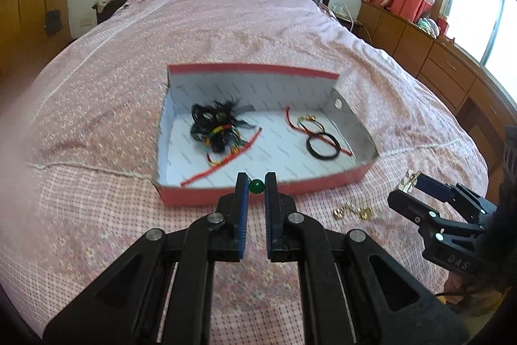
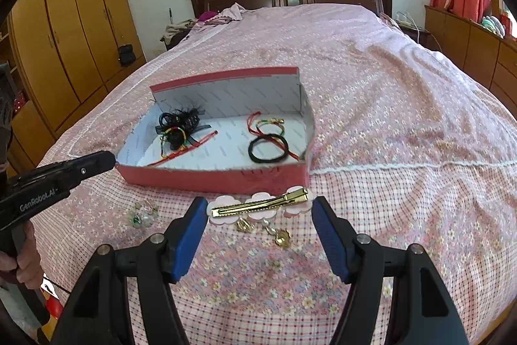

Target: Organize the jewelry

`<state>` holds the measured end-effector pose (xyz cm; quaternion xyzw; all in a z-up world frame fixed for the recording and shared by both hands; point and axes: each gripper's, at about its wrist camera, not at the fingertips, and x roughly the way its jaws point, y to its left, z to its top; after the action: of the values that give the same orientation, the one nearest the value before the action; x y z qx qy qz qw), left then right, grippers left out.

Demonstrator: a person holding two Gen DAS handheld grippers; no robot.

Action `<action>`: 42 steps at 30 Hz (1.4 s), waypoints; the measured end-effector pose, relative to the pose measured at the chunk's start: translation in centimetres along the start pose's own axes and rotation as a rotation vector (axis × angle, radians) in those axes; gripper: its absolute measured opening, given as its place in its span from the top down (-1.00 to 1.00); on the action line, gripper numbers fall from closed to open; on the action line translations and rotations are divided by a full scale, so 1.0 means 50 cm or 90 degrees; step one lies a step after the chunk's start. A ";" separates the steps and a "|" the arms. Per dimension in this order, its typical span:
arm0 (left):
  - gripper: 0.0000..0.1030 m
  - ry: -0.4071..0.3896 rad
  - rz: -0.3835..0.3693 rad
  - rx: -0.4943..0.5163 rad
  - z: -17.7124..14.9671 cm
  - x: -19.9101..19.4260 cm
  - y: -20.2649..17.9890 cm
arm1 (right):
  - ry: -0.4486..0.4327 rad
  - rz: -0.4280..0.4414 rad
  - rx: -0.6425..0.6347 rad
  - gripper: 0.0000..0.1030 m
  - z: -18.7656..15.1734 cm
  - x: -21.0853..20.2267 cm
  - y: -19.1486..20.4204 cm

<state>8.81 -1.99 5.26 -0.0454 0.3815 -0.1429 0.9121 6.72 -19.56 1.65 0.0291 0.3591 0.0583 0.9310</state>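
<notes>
Two tongs in use, both over the near edge of the bed [image 2: 371, 60].

Left tongs [image 1: 257, 187]: clenched on a green bead [image 1: 257, 186], a small, round, glossy ball pinched at the very tips, held just above the box's near wall. Whether more hangs from the bead, can't tell.

Right tongs [image 2: 260, 206]: jaws wide, grasping a hair clip [image 2: 260, 205] end to end. Clip is a long gold metal bar w/ toothed edge on a pink scalloped cloud-shaped backing; stiff, flat.

Box [image 1: 226, 195]: shallow cardboard tray, pink outside, white printed lining, far wall tall, near wall low. Sits just beyond both tongs.
- Left half: black tangle [image 1: 215, 125], fuzzy hair ties and bands w/ red/yellow/green cords and a loose red cord trailing near.
- Right half: black elastic ring [image 1: 323, 146], smooth, plus red cord bracelets [image 1: 307, 123] w/ small gold fittings.

Loose on spread, near side of box: gold earrings [image 2: 263, 230], small, shiny, irregular; also a clear crumpled packet [image 2: 142, 214] w/ green bits, further left.

Spread: pink floral cotton, checked band near, soft, wrinkled.

Step (judged): both pieces lifted, carry-to-box stage. Next needs each moved over the near wall, lowered onto the lining, then let go; bead may roll, so release low. Earrings and packet not yet stowed.
</notes>
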 end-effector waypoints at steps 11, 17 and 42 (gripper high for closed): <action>0.99 -0.012 0.031 -0.006 0.046 0.044 0.038 | -0.007 -0.003 -0.018 -0.34 0.067 0.049 0.016; 0.99 0.003 0.037 -0.011 0.055 0.089 0.048 | 0.006 -0.007 -0.023 -0.34 0.092 0.102 0.017; 0.98 0.081 0.052 -0.027 0.022 0.190 0.065 | 0.080 -0.023 -0.048 -0.34 0.083 0.219 0.015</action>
<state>16.65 -1.73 -1.06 -0.0399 0.4433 -0.0997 0.8899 17.50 -17.45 -2.49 -0.0161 0.4146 0.0566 0.9081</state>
